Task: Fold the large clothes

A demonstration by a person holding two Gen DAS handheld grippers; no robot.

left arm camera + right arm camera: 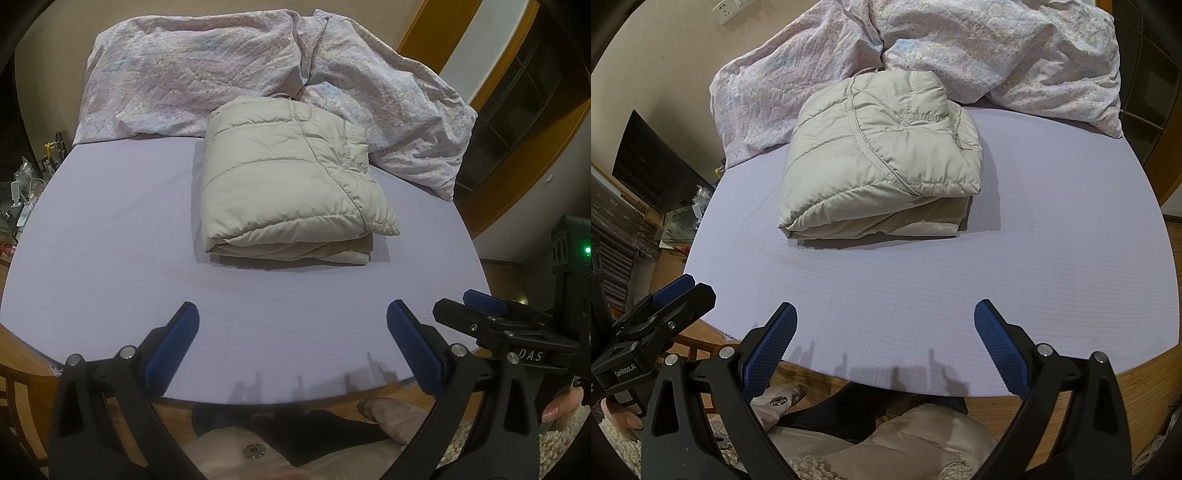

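Beige quilted puffer jacket (pixel 291 177), already folded into a thick squarish bundle, lies on the lavender fitted sheet of the bed (pixel 110 229), toward the far half of the mattress and just in front of the crumpled pastel floral duvet (pixel 192 70) heaped at the head end. In the right wrist view the same bundle (pixel 882 162) shows a stitched hem across the top layer and several stacked layers along the near edge.

Both tools hang back over the near edge of the bed, well apart from the jacket. The left gripper (pixel 291 328) has its blue-padded fingers (pixel 173 339) spread wide with nothing between them; the right gripper (pixel 886 328) is likewise spread and empty.

By the look of it, the jacket is light, soft and springy, with a smooth shell that is likely slippery, so the padded layers will probably puff back up and slide over one another if lifted loosely. A pinch on the top layer alone would likely peel the fold open. The safer hold seems to be at the near folded edge, with the fingers clamping through all layers, one gripper toward each near corner.
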